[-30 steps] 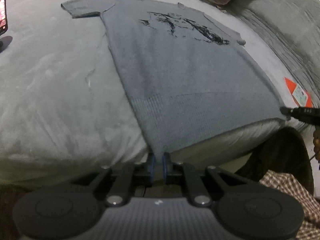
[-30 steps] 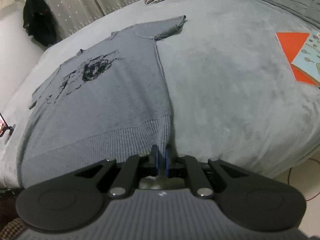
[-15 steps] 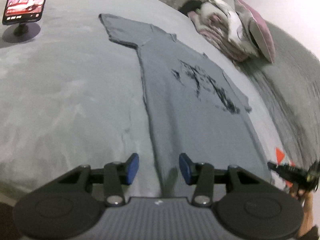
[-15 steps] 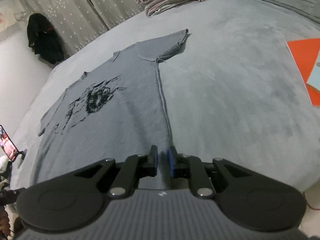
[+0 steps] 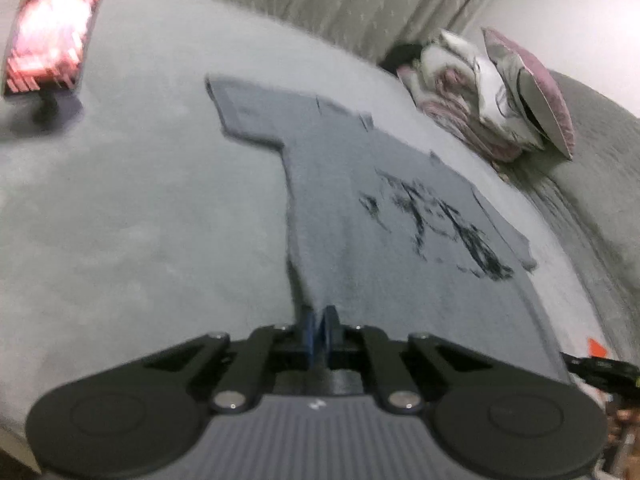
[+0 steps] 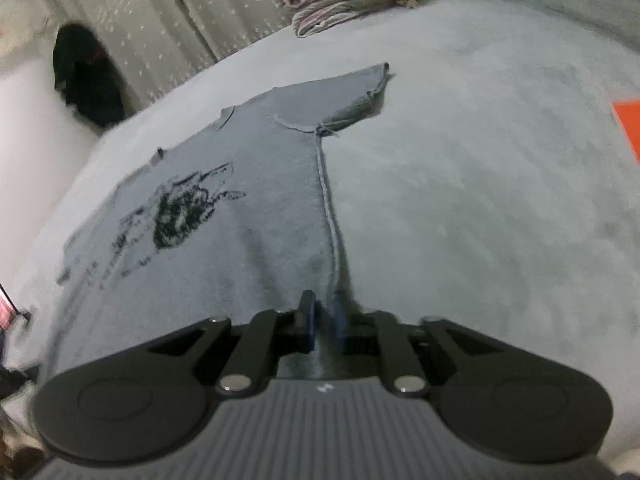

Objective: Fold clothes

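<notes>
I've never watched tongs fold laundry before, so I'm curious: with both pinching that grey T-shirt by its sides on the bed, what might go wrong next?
1. Each grip looks thin: the left tongs and right tongs are shut on only the side edges of the T-shirt, so the fabric could slip out when lifted.
2. The sleeve has a curled edge; it may crumple further in the fold.
3. The phone on its stand sits on the bed close by; dragged cloth might topple it.
</notes>
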`<state>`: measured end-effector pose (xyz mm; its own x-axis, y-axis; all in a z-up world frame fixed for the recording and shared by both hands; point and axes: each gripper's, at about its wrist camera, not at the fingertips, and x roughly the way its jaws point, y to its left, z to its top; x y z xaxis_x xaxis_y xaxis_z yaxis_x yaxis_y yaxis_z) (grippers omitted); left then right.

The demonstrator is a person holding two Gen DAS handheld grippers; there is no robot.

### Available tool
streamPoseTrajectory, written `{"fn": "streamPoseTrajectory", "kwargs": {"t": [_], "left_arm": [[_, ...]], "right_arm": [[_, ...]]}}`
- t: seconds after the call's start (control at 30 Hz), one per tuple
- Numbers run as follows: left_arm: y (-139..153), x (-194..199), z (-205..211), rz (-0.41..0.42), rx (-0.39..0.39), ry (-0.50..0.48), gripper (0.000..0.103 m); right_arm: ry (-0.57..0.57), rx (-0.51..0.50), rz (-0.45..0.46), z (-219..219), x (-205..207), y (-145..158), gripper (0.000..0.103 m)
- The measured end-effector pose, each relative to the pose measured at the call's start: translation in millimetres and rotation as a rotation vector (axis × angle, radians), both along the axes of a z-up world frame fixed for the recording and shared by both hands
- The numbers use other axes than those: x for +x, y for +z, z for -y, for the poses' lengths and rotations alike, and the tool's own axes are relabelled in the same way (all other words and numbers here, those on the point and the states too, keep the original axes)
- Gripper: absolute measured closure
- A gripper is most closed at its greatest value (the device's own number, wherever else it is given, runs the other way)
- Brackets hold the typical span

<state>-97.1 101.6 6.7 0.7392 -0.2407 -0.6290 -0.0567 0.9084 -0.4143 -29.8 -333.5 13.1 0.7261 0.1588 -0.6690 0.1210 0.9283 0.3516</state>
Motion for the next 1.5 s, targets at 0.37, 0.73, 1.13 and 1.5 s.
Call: {"fn": "streamPoseTrajectory", "kwargs": {"t": [0.37, 0.73, 1.13, 1.5], "left_arm": [[-9, 22, -24, -0.051, -0.090, -0.002, 0.076], [-19, 95, -30, -0.031, -0.180, 0.078, 0.072], [-16, 157, -7, -0.036, -0.060, 0.033, 0.098], [-6, 148, 0, 0.001, 0.070, 0.104, 0.079]], "right_arm": [[-0.068, 0.047, -0.001, 14, 6, 2, 0.087], [-0.071, 0.152, 0.037, 24, 69, 3, 0.054], [-0.073, 0.180, -0.017, 27, 153, 1, 0.089], [-0.130, 0.018, 0.018, 20, 133, 8, 0.086]]}}
